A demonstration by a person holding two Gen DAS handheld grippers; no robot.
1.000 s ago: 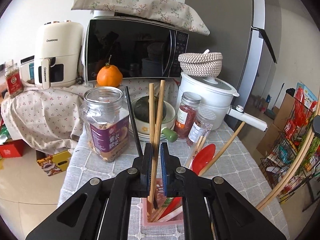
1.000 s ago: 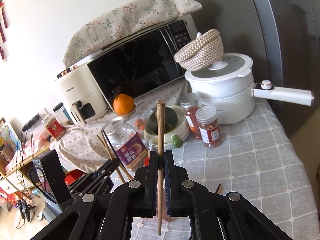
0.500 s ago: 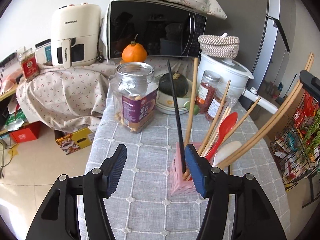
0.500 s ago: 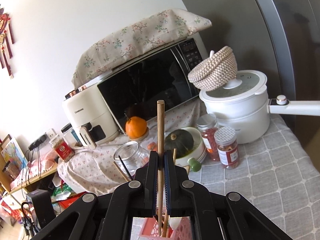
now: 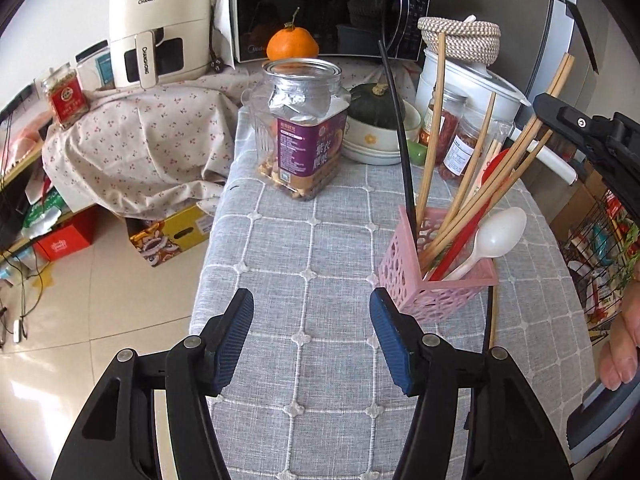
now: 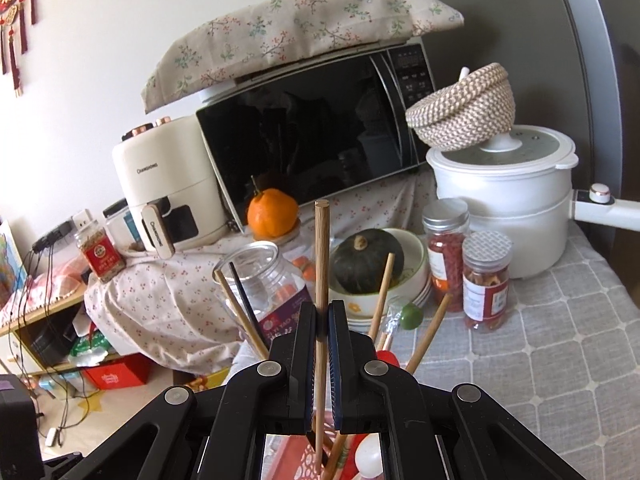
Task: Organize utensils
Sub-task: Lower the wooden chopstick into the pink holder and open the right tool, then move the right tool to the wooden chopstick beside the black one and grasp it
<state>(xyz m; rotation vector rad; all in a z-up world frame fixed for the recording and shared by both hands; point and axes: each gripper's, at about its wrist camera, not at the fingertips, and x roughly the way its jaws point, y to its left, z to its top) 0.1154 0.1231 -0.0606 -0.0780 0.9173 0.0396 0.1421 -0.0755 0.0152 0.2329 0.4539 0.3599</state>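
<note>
A pink lattice utensil holder (image 5: 434, 276) stands on the grey checked tablecloth (image 5: 304, 240), right of my open, empty left gripper (image 5: 312, 330). It holds several wooden chopsticks (image 5: 430, 128), a black chopstick (image 5: 398, 128), a red spoon (image 5: 464, 236) and a white spoon (image 5: 494, 236). My right gripper (image 6: 322, 312) is shut on a wooden chopstick (image 6: 321, 256), held upright directly above the holder (image 6: 308, 456). The right gripper's body shows in the left wrist view (image 5: 592, 136) at the right edge.
Behind the holder stand a snack jar (image 5: 306, 128), a bowl with a green squash (image 5: 380, 120), two spice jars (image 6: 466, 264), a white pot (image 6: 508, 196), a microwave (image 6: 316, 136) and an air fryer (image 5: 160, 24). One chopstick (image 5: 493, 320) lies on the cloth beside the holder.
My left gripper let go of two chopsticks in the holder, opened wide and pulled back to the left. My right gripper carried its chopstick over the holder.
</note>
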